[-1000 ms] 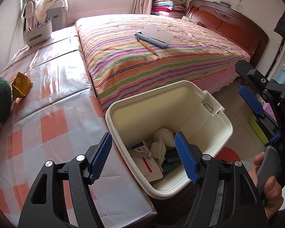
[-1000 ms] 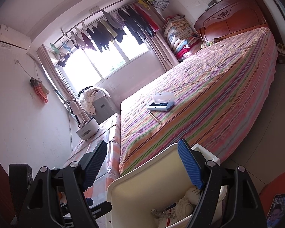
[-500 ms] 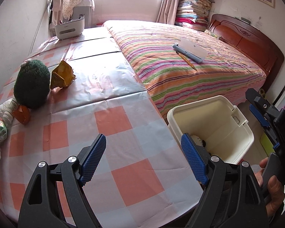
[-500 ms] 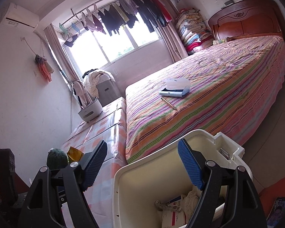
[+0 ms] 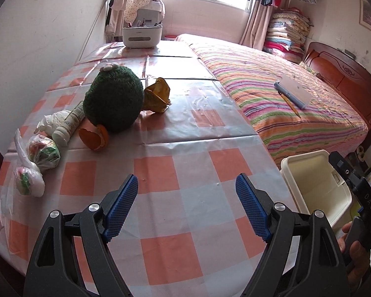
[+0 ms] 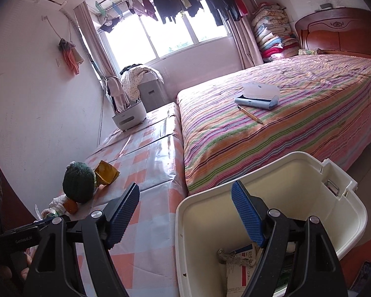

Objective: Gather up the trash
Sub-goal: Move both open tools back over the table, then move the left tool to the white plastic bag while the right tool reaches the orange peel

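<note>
Trash lies at the left of the checked table [image 5: 175, 173]: an orange peel [image 5: 94, 137], a yellow wrapper [image 5: 157, 95], a crumpled white tissue [image 5: 53, 121], a white tube [image 5: 70, 123] and two knotted plastic bags [image 5: 40, 152]. My left gripper [image 5: 186, 208] is open and empty above the table's near part. The white bin [image 6: 334, 212] stands beside the table and holds a small box [image 6: 242, 257] and papers. My right gripper [image 6: 185, 215] is open and empty over the bin's left rim. The bin also shows in the left wrist view [image 5: 316, 180].
A green plush ball [image 5: 113, 99] sits among the trash. A white holder [image 5: 142, 34] stands at the table's far end. The striped bed [image 5: 284, 104] beside the table carries a grey case [image 5: 293, 91] and a pencil [image 5: 290, 104].
My left gripper has swung left from above the bin to over the table, bringing the trash into view. My right gripper has tilted a little downward over the bin.
</note>
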Tool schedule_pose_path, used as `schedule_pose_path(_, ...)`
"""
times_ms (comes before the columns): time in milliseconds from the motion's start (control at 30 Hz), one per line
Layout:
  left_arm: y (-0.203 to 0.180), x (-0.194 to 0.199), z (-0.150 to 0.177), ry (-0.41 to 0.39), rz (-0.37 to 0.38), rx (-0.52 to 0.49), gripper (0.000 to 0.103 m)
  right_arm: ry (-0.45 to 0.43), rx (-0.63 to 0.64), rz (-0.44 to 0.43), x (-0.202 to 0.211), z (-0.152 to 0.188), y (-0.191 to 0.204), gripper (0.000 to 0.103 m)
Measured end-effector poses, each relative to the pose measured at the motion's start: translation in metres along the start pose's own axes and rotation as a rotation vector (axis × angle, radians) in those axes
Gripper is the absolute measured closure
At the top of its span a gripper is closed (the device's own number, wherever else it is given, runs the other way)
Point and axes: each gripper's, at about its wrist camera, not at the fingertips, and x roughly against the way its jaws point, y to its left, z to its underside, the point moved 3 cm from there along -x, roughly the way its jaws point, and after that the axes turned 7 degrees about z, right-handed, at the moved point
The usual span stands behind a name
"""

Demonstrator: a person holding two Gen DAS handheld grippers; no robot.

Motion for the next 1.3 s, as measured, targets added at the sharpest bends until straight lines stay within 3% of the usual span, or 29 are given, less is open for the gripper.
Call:
schedule_pose_path(300,0.071,0.032,-0.009,-0.056,-0.098,0.134,0.023,0.063,0.099,-0.066,-0.015,0.014,0.041,0.028)
schedule_pose_path(500,0.111,0.047,-0.011,-0.079,-0.141,0.215,0.023,0.188,0.208,-0.224,-0.032,0.028,0.091,0.028)
schedule_pose_path(733,0.148,0.047,-0.010,-0.063,-0.182,0.271,0.023,0.257,0.345,-0.383,-0.047,0.031,0.155,0.028)
schedule_pose_path(933,0.172,0.038,-0.013,-0.039,-0.191,0.314,0.023,0.336,0.436,-0.426,-0.071,0.039,0.196,0.028)
schedule_pose_path(1300,0.194,0.016,-0.023,0.020,-0.207,0.322,0.023,0.392,0.611,-0.456,-0.102,0.057,0.264,0.028)
